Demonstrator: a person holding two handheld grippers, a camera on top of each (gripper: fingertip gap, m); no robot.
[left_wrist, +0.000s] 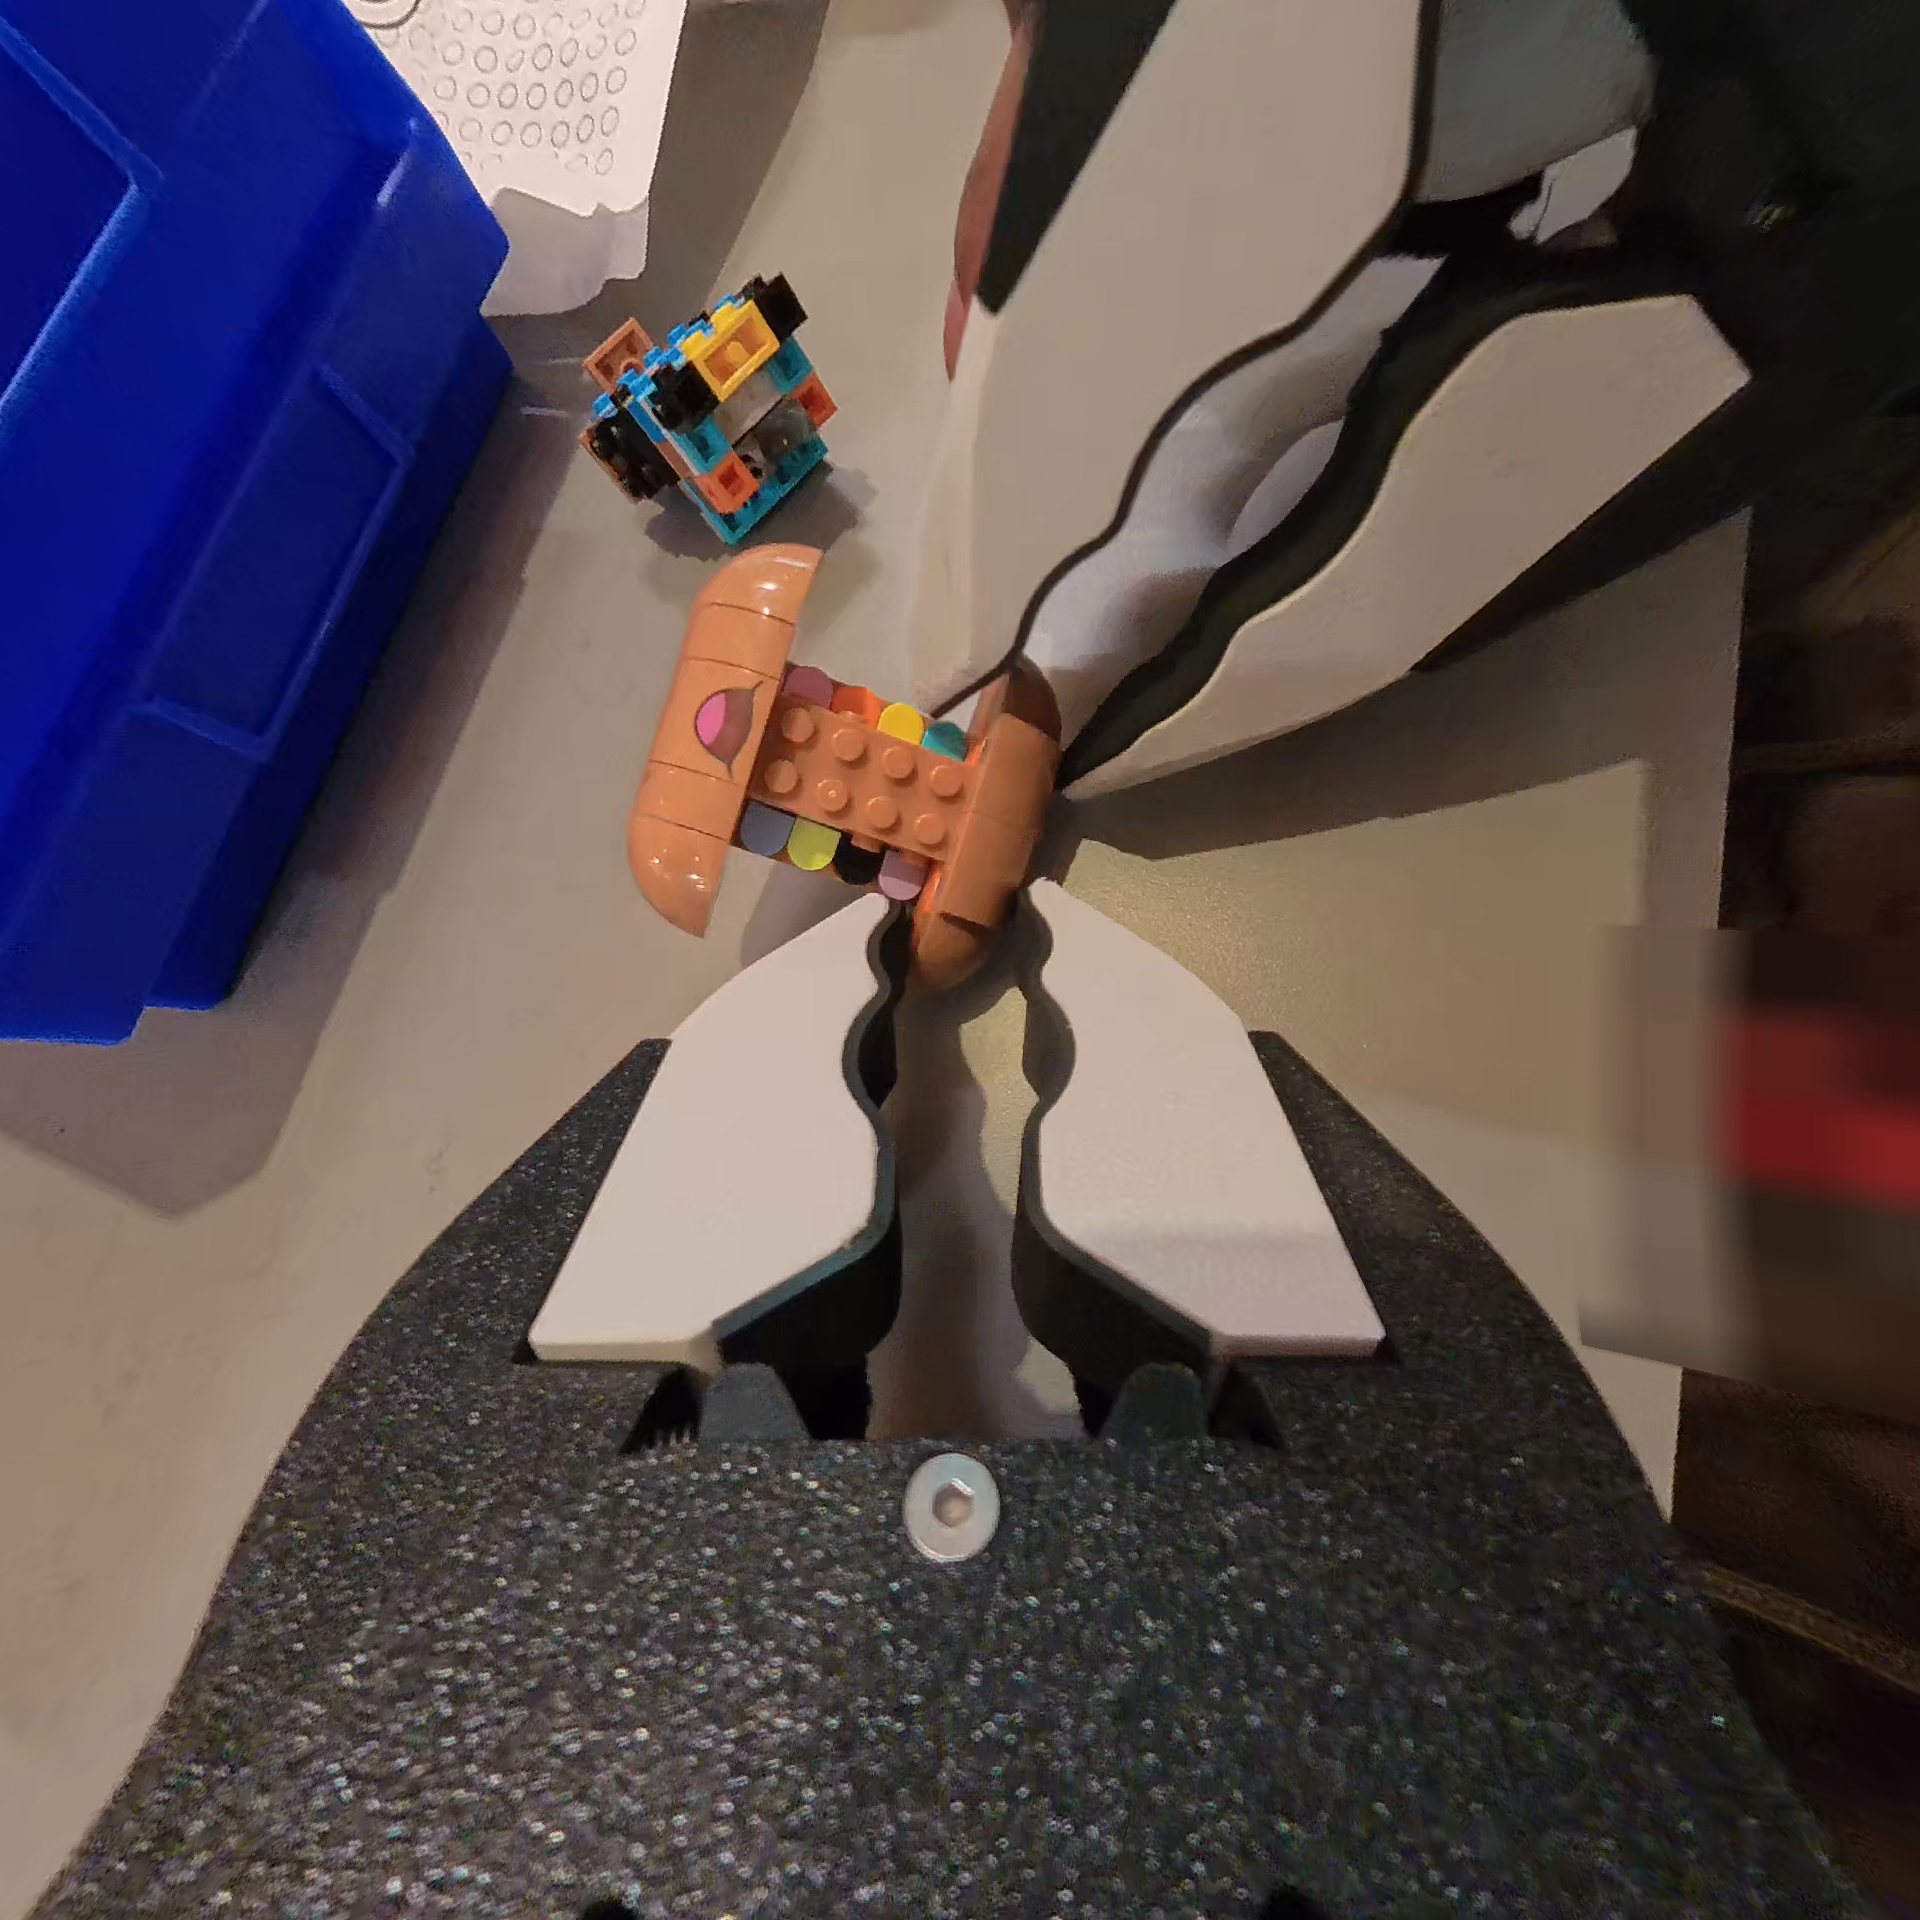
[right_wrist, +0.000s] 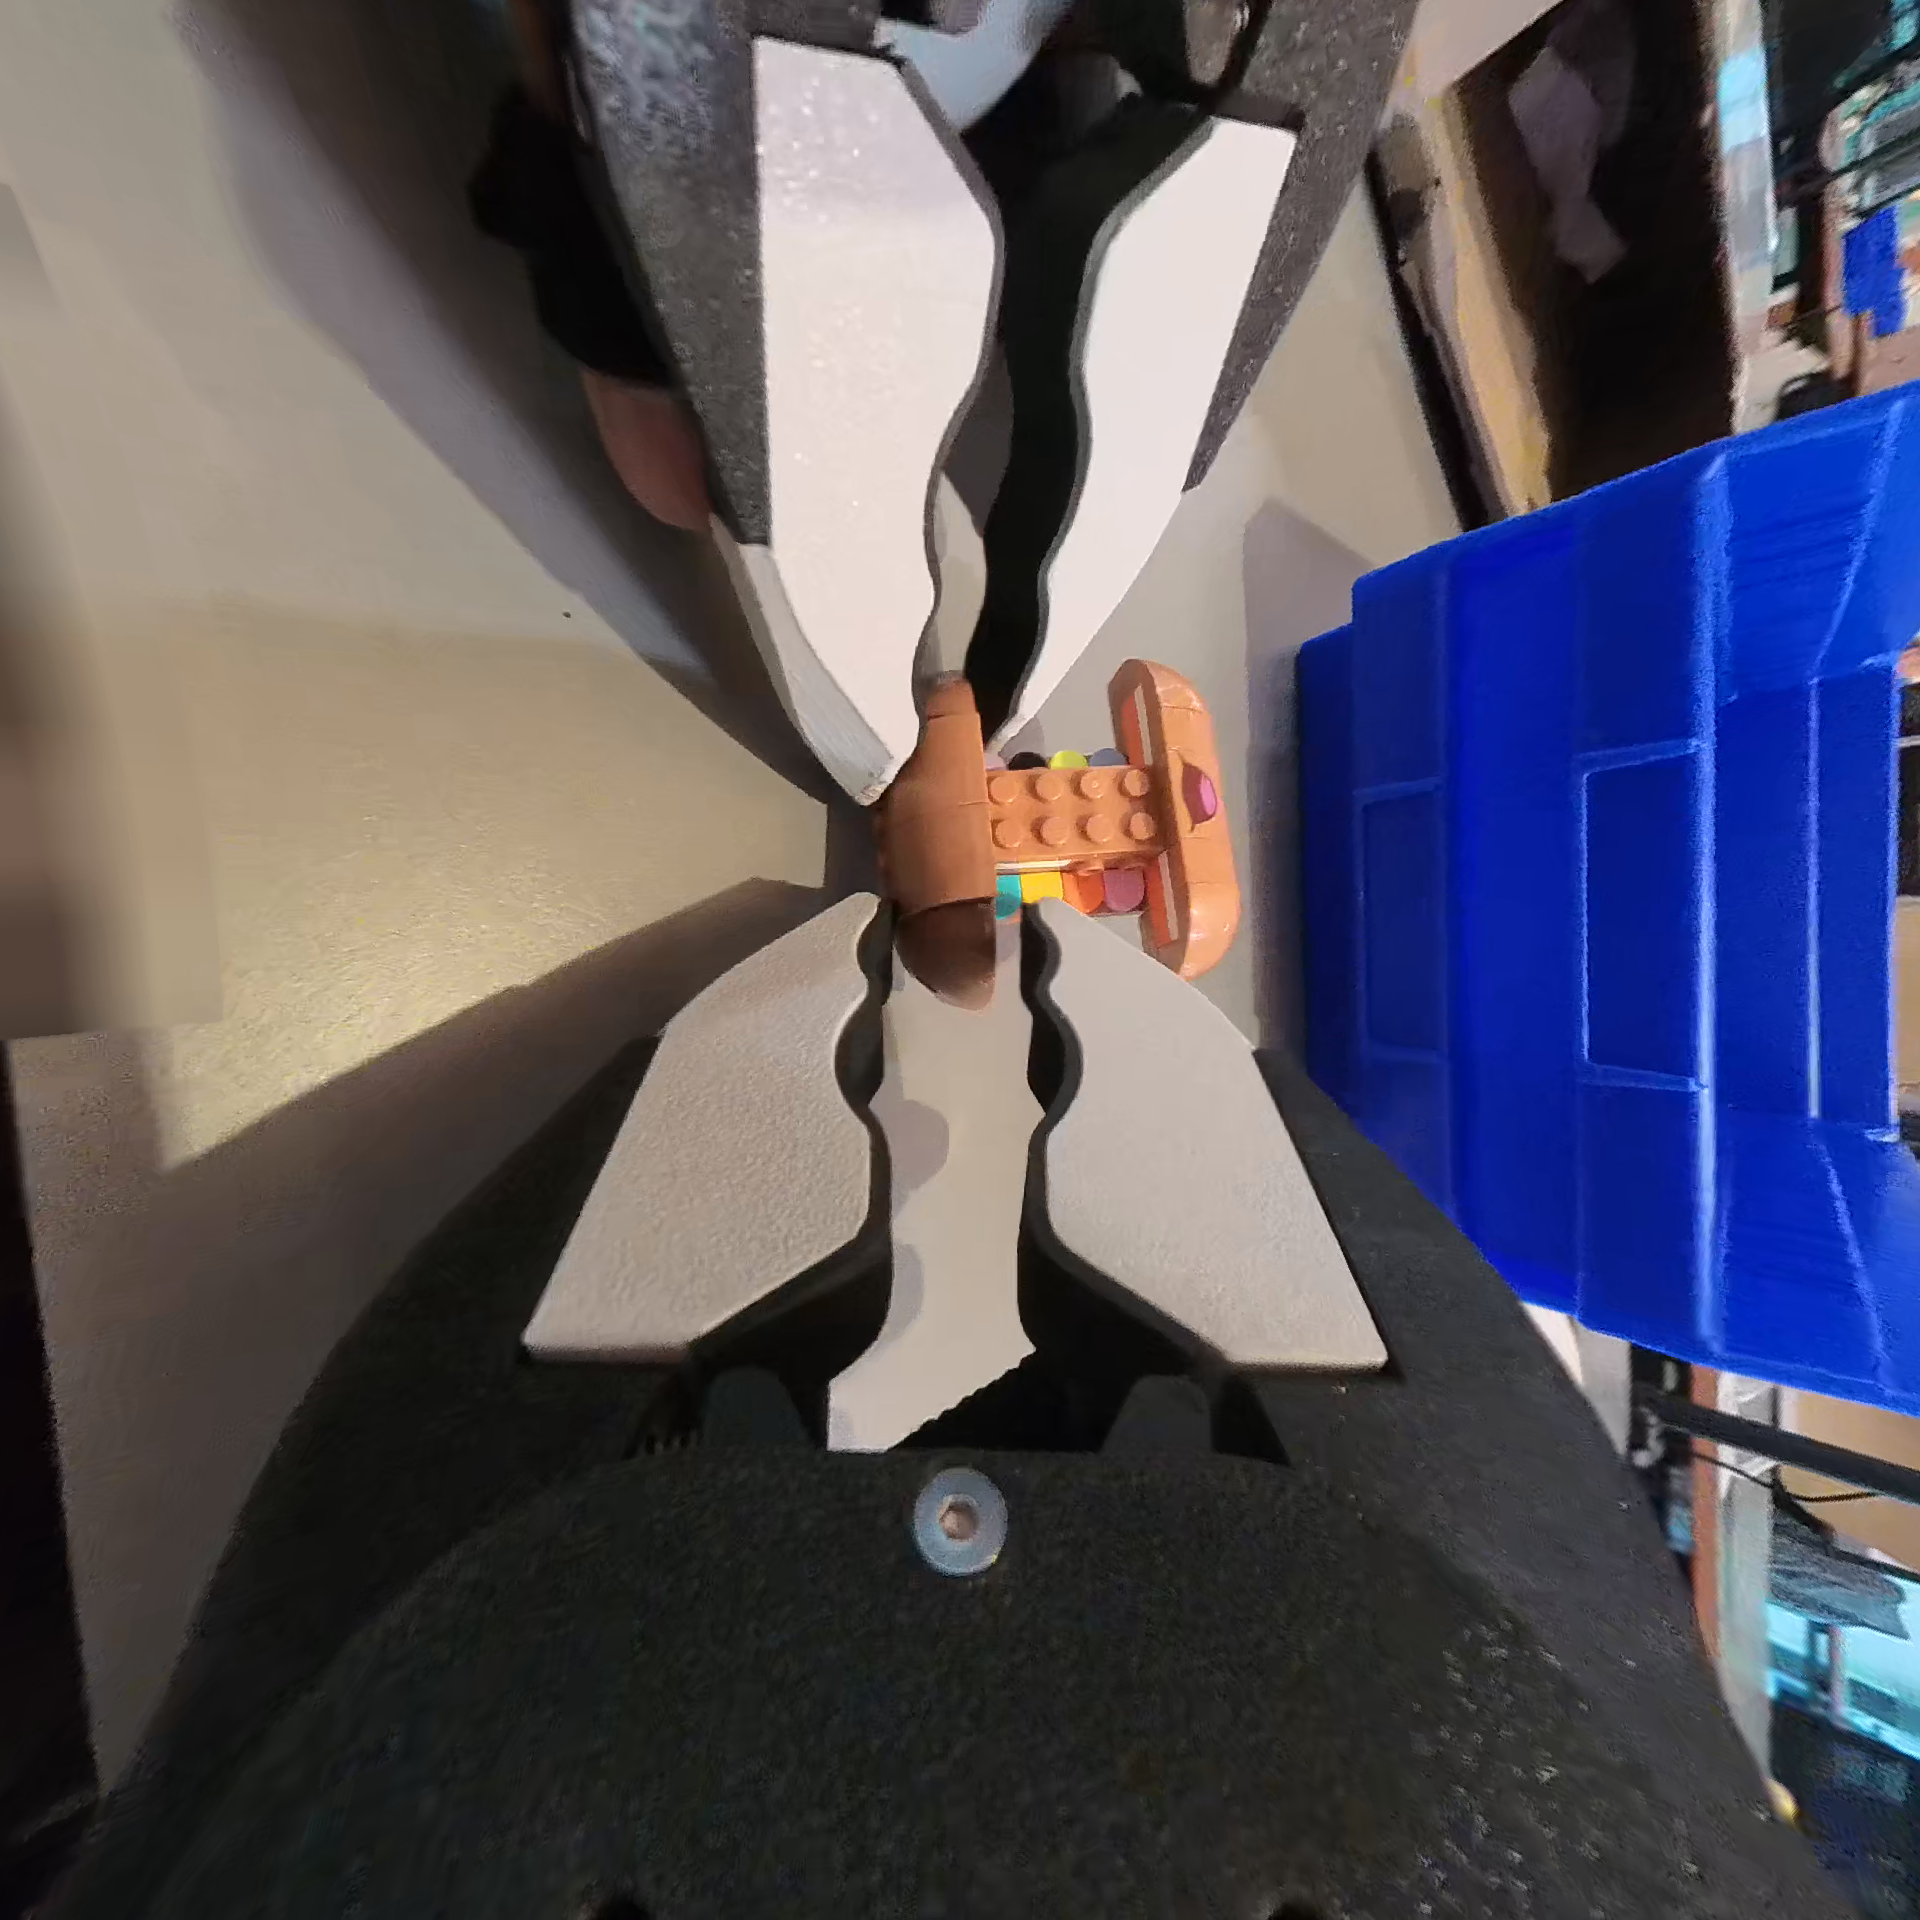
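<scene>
An orange brick model (left_wrist: 862, 790) has a studded plate in the middle, several coloured rounded tiles along both sides and a curved orange piece at each end. It is held just above the pale table (left_wrist: 520, 1039). My left gripper (left_wrist: 956, 925) is shut on the lower part of the near curved end piece (left_wrist: 987, 831). My right gripper (left_wrist: 1039, 738) comes in from the upper right and pinches the same end piece from the other side. In the right wrist view, my right gripper (right_wrist: 954, 920) is shut on that end piece (right_wrist: 935, 842), with the left gripper (right_wrist: 940, 743) opposite and the model (right_wrist: 1070, 821) between them.
A blue plastic bin (left_wrist: 208, 520) stands close to the model's far end, and also shows in the right wrist view (right_wrist: 1610, 935). A small multi-coloured brick cube (left_wrist: 717, 416) sits on the table beyond the model. A white studded plate (left_wrist: 540, 125) lies behind it. The table edge (left_wrist: 1704, 935) is at the right. Both grippers' tips are close together, under 4 cm apart. Left tips and right tips are each some 20 centimeters from the white studded plate (left_wrist: 540, 125).
</scene>
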